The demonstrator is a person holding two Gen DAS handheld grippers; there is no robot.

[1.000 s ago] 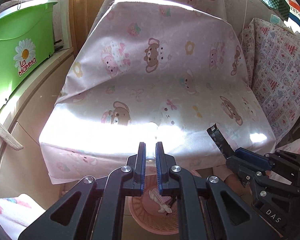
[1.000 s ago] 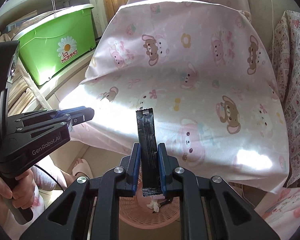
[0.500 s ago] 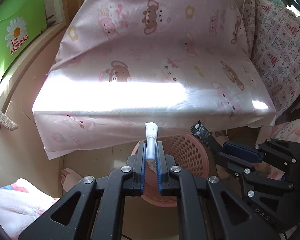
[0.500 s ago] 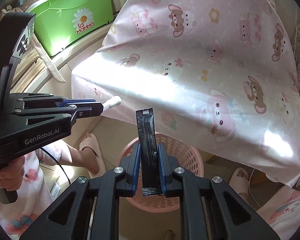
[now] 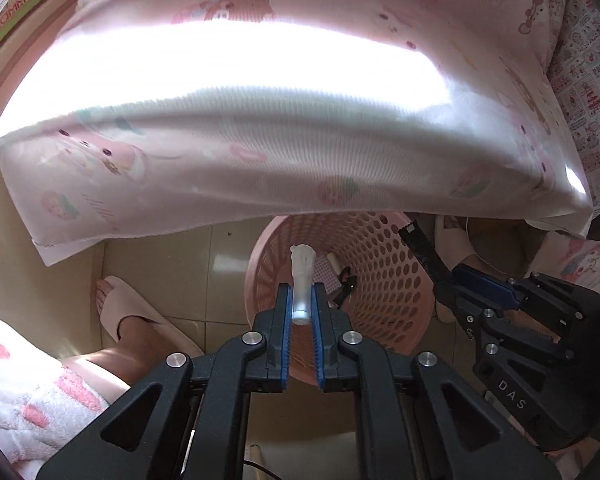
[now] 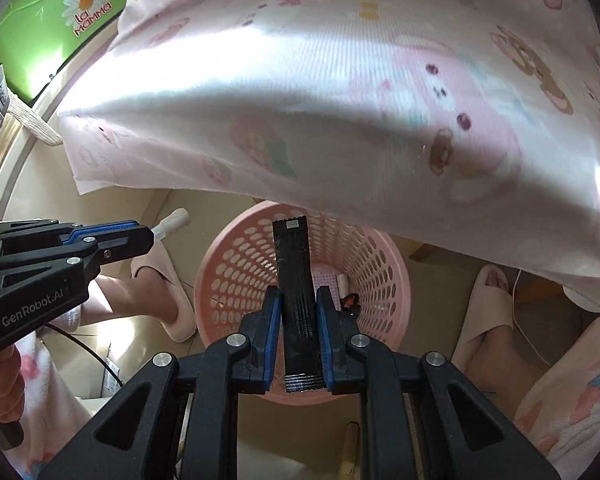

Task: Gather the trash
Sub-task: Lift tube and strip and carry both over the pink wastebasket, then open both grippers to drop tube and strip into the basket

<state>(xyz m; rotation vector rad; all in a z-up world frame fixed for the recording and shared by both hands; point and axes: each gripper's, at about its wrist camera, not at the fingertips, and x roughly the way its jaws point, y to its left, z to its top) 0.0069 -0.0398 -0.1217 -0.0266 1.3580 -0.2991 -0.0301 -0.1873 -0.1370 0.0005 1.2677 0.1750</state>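
Observation:
My left gripper (image 5: 301, 294) is shut on a small white plastic tube (image 5: 302, 270) and holds it over the near rim of a pink perforated basket (image 5: 384, 280) on the floor. My right gripper (image 6: 296, 298) is shut on a long black sachet (image 6: 294, 264), held above the same basket (image 6: 236, 276). The basket holds a few scraps, among them a pink checked piece (image 6: 326, 282). The right gripper also shows at the right of the left wrist view (image 5: 452, 276), and the left gripper at the left of the right wrist view (image 6: 148, 238).
A table draped in a pink bear-print cloth (image 5: 260, 128) overhangs the basket's far side. A green storage box (image 6: 56, 20) stands at the far left. The person's feet in pink slippers (image 6: 168, 280) (image 6: 488, 304) stand on either side of the basket on the tiled floor.
Both grippers have come down from the tabletop to just over the basket below the cloth's edge. The white tube and the black sachet stay gripped.

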